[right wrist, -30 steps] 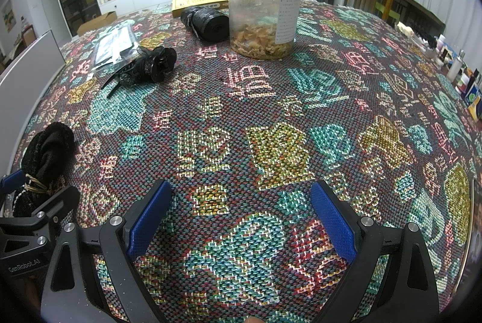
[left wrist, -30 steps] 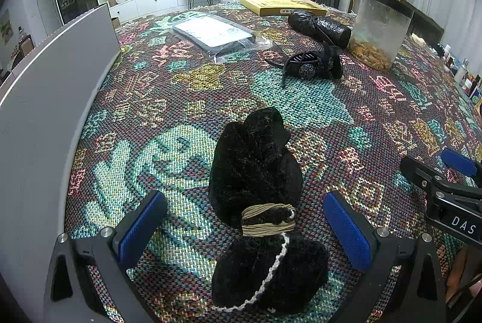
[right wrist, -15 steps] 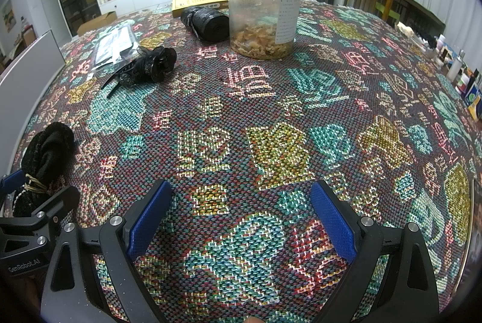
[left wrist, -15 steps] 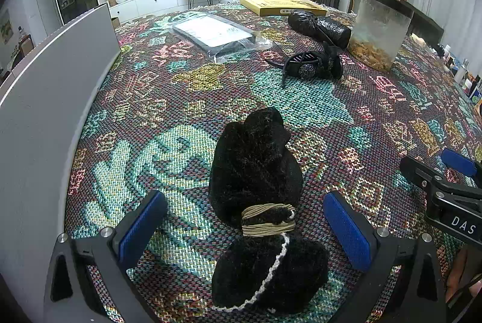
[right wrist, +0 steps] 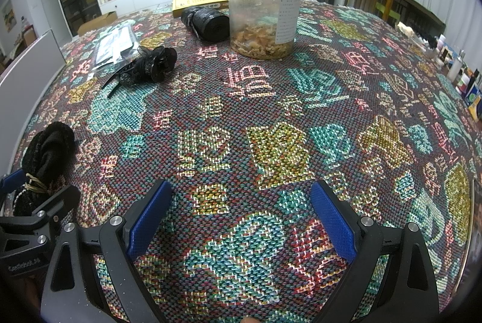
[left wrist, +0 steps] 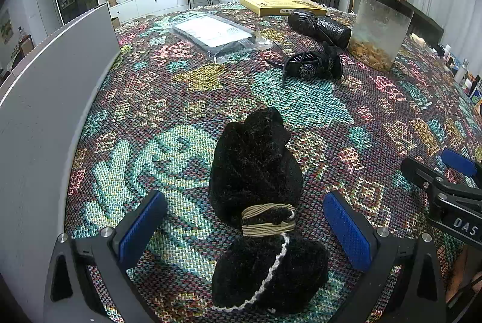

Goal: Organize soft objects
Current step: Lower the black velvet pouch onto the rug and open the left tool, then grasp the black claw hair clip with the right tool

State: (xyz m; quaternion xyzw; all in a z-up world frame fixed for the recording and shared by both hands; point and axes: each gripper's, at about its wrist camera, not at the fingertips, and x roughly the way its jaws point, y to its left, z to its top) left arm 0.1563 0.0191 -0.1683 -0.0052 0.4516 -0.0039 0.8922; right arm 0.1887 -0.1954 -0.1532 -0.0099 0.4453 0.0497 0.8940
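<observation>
The left gripper (left wrist: 245,220) is open wide, and its two blue pads sit on each side of a fuzzy black bundle (left wrist: 256,169). The pads do not touch it. The bundle lies on the bright woven tablecloth (left wrist: 180,100), right in the middle near the bottom of the left view. A tan cord (left wrist: 268,219) is wrapped around its thin middle, and a white string (left wrist: 271,271) runs over the lower lump.

The right gripper (right wrist: 241,214) is open wide too. It holds nothing, and only cloth lies between its pads. From there, the bundle sits at about 9 o'clock, by the left gripper.

I think this is the start of the grab step. The next move looks like squeezing the left pads shut on the tied middle, where the bundle is thinnest. It is soft, so it may squish and sag when lifted.

Farther off, at about 1 o'clock in the left view, lie a black hair clip (left wrist: 310,68), a shiny black roll (left wrist: 319,26) and a clear jar (left wrist: 379,37).
</observation>
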